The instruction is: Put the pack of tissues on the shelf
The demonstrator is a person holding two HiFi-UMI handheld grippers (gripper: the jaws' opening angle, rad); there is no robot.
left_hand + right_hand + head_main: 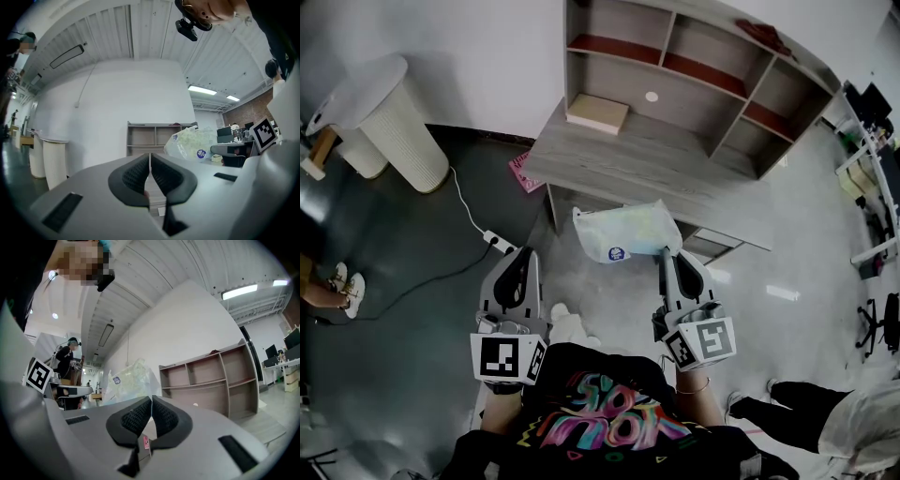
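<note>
The pack of tissues (626, 232), a crinkly clear wrapper with a blue round label, hangs in the air over the front edge of the grey desk (675, 178). My right gripper (666, 253) is shut on its wrapper at the pack's right end. In the right gripper view the pack (129, 379) shows left of the closed right gripper (152, 404). My left gripper (523, 255) is to the left of the pack, shut and holding nothing; its pads meet in the left gripper view (150, 161). The wooden shelf (694, 75) stands behind the desk, its compartments mostly bare.
A flat beige box (598, 112) lies on the desk by the shelf's left end. White ribbed stands (394, 122) are at the far left, a power strip with cable (499, 244) on the floor. Another person's legs (787, 412) are at lower right.
</note>
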